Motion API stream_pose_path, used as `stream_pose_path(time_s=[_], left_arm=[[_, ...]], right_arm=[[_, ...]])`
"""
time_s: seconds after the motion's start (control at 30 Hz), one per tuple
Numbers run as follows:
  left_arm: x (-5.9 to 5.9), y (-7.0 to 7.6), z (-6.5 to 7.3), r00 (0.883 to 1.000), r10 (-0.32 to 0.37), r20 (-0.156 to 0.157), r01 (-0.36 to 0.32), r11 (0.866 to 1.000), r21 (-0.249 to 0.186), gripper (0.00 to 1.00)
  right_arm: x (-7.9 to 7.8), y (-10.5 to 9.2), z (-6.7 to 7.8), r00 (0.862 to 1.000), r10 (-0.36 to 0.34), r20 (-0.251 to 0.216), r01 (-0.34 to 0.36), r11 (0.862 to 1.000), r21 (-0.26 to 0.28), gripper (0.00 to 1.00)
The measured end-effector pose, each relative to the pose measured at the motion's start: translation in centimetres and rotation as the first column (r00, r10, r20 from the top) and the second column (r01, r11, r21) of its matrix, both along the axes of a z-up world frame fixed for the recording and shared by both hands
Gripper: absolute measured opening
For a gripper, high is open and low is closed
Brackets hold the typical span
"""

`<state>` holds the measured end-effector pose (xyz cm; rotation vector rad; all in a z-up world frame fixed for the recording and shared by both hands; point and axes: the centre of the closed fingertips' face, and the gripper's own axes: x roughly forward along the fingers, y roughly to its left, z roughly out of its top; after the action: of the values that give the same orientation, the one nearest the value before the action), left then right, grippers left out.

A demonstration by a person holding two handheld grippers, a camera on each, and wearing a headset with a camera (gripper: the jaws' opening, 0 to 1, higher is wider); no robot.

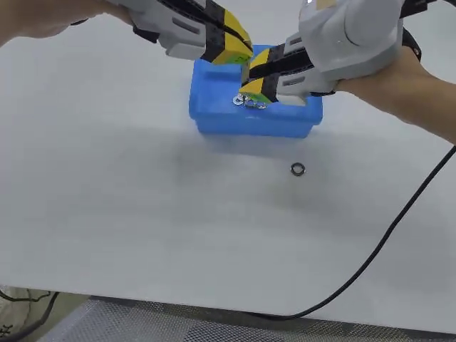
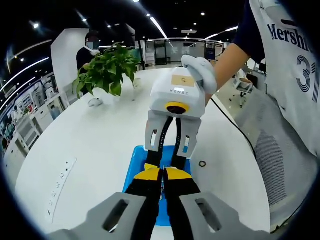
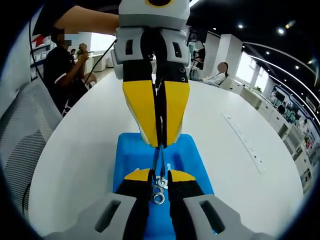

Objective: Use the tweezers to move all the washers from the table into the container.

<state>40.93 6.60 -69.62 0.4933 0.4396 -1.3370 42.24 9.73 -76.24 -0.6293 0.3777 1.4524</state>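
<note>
**Washers at the blue box, one outside**

A blue rectangular container (image 1: 249,122) sits upper centre in the head view. Silver washers (image 1: 249,102) cluster over its top beside thin metal tweezers (image 3: 159,162). One washer (image 1: 298,169) lies flat just below-right.

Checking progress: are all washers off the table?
No, one washer lies on the table near the blue container.

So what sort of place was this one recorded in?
Probably an open-plan office or showroom: a large white table with a potted plant on it, a mesh office chair alongside, and rows of ceiling lights overhead.
</note>
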Motion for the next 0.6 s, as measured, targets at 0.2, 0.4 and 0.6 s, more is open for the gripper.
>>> stream_pose_path(time_s=[0.2, 0.4, 0.6], left_arm=[[-1.1, -0.3, 2.2, 1.0, -0.01, 0.027, 0.011, 1.0, -0.01, 0.05], [-2.2, -1.1, 4.2, 0.997, -0.035, 0.065, 0.036, 0.999, -0.011, 0.05], [-4.1, -2.3, 5.4, 0.994, -0.073, 0.086, 0.073, 0.997, 0.012, 0.05]], right_arm=[[-0.8, -0.4, 2.2, 1.0, 0.007, 0.027, -0.008, 0.999, 0.034, 0.14], [-1.7, -1.4, 4.5, 1.0, -0.013, 0.02, 0.011, 0.996, 0.086, 0.15], [-3.4, -2.3, 6.3, 0.999, -0.005, 0.037, 0.001, 0.993, 0.115, 0.14]])
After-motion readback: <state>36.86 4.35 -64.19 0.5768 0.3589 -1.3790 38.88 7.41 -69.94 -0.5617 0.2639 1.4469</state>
